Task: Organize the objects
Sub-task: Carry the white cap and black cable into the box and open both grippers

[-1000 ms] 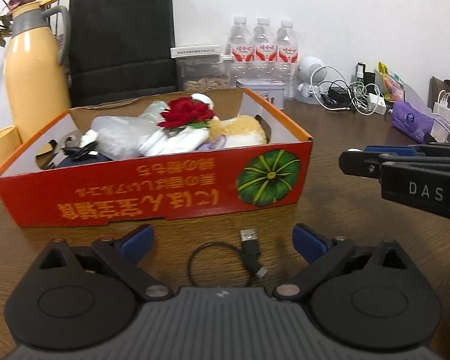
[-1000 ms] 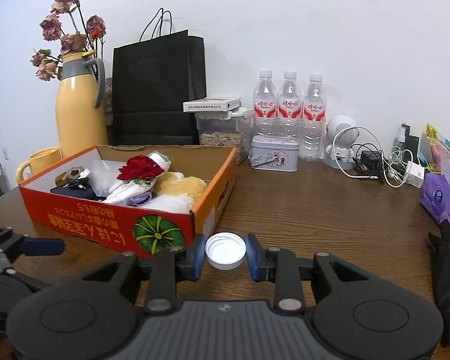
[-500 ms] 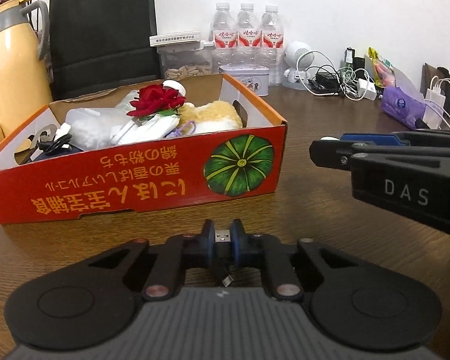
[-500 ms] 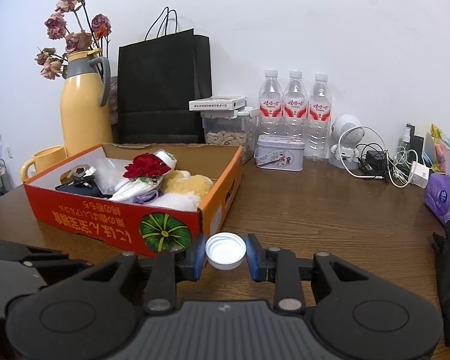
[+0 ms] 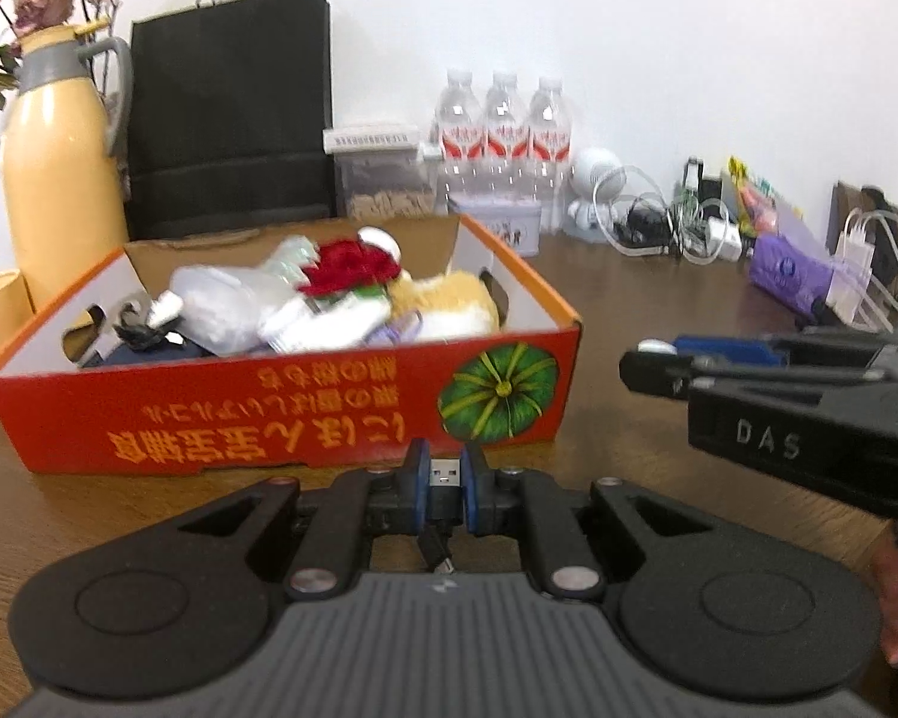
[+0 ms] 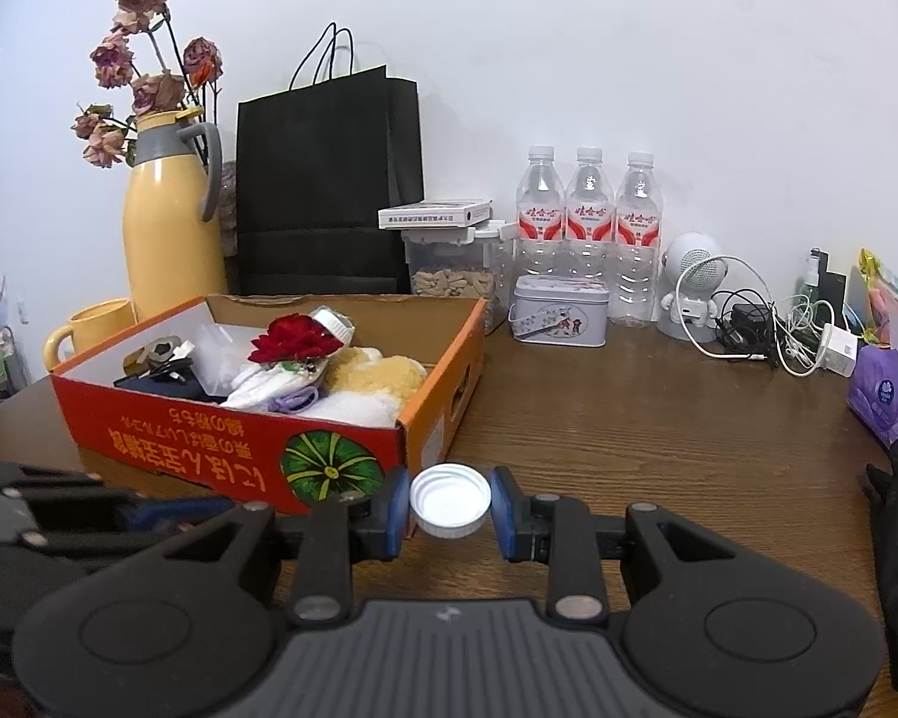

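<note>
My left gripper (image 5: 446,466) is shut on the silver USB plug of a short black cable (image 5: 445,474), and the cable's other end hangs below the pads. Just ahead stands an orange-red cardboard box (image 5: 269,419) with a pumpkin picture. It holds a red rose (image 5: 347,266), a tan plush toy (image 5: 443,299) and white wrapped items. My right gripper (image 6: 449,502) is shut on a white bottle cap (image 6: 449,499), close to the near right corner of the box (image 6: 209,449). It shows side-on in the left wrist view, as the right gripper (image 5: 652,362). In the right wrist view the left gripper (image 6: 149,511) is low at the left.
Along the wall stand a yellow jug with dried flowers (image 6: 170,227), a yellow mug (image 6: 90,326), a black paper bag (image 6: 329,179), a clear snack container (image 6: 449,269), three water bottles (image 6: 589,221) and a tin (image 6: 560,311). A white speaker (image 6: 691,287), tangled cables (image 6: 772,335) and a purple tissue pack (image 6: 886,395) are at the right.
The left gripper's jaws closed on the USB plug of the cable that lay on the table, then lifted it slightly. The right gripper kept still with the cap.
</note>
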Tool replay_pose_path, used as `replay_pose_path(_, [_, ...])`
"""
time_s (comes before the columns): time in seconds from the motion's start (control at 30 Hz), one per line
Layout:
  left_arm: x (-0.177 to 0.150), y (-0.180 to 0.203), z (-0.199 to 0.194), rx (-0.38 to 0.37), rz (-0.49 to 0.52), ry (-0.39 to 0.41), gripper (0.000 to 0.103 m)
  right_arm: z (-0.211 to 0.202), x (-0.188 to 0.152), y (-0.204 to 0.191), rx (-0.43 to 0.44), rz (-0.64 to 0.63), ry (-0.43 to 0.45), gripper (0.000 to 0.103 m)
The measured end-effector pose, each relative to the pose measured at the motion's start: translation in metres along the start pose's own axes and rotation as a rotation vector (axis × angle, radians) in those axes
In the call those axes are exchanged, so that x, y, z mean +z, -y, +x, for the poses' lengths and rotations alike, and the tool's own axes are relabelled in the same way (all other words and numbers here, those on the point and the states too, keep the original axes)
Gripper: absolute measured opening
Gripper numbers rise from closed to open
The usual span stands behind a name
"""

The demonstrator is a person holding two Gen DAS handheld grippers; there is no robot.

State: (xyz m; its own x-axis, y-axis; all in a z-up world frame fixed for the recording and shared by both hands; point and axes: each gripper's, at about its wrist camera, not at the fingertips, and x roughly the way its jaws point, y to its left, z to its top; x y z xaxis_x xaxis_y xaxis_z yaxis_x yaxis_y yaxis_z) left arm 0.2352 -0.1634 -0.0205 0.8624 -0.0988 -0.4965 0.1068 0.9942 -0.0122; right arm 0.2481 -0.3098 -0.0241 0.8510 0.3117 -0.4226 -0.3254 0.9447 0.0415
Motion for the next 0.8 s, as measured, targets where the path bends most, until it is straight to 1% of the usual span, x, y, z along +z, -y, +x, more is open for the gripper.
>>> replay_pose_path(0.2, [0.01, -0.018, -0.026, -0.006, -0.031, 0.09, 0.012, -0.004, 0.001, -0.006, -0.006, -0.021, 0.032, 0.028])
replay_pose_path(0.4, [0.023, -0.039, -0.041, 0.004, -0.051, 0.153, 0.012, -0.011, 0.009, -0.028, 0.001, -0.052, 0.092, 0.028])
replay_pose_path(0.53, [0.035, -0.057, -0.044, 0.016, -0.066, 0.18, 0.012, -0.011, 0.023, -0.049, 0.024, -0.055, 0.139, 0.028])
replay_pose_path(0.7, [0.055, -0.078, -0.041, 0.038, -0.07, 0.234, 0.012, 0.001, 0.046, -0.071, 0.038, -0.066, 0.161, 0.028])
replay_pose_path(0.8, [0.069, -0.092, -0.033, 0.04, -0.099, 0.258, 0.012, 0.015, 0.06, -0.082, 0.042, -0.059, 0.171, 0.028])
